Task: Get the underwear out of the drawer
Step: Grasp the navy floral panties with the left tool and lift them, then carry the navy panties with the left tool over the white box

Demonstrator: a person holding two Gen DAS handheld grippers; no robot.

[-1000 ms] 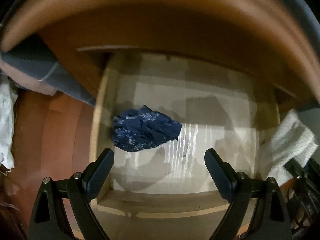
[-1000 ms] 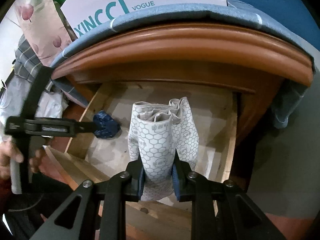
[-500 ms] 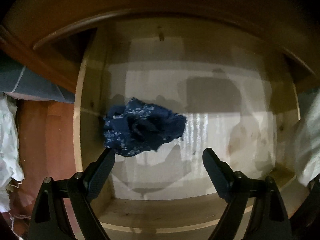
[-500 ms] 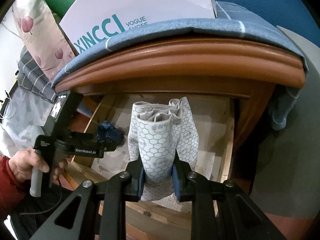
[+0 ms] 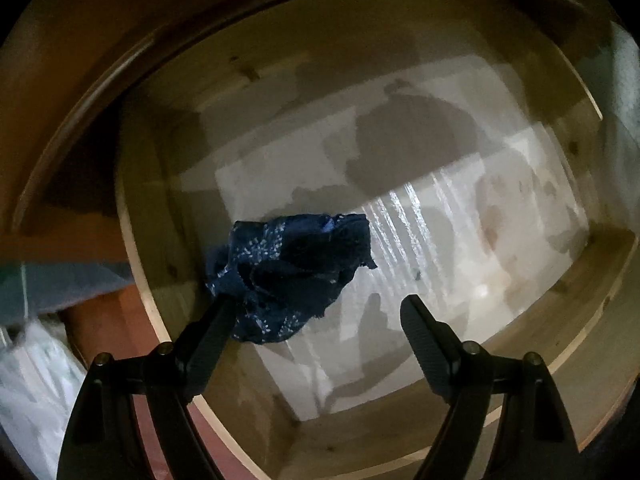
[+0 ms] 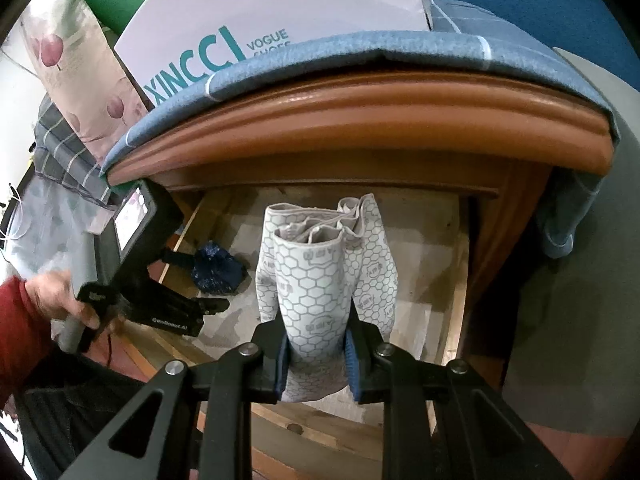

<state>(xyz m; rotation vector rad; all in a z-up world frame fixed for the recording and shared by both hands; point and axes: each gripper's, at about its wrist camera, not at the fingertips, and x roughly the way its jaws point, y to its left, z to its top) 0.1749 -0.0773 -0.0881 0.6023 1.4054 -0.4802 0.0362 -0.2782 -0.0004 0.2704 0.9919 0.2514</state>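
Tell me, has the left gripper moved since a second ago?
Yes. In the right wrist view the left gripper has come down into the drawer, toward the dark blue underwear.

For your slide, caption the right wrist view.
Right gripper holds honeycomb-print underwear above the open drawer.

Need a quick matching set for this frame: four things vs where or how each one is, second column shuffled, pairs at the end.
1. left tool
2. right tool
3. dark blue underwear
4. shoe box

A. on top of the cabinet
B. lying on the drawer floor
C. clamped on white honeycomb-print underwear
D. open above the drawer

Pairs: 1-D, 2-C, 3-B, 4-A
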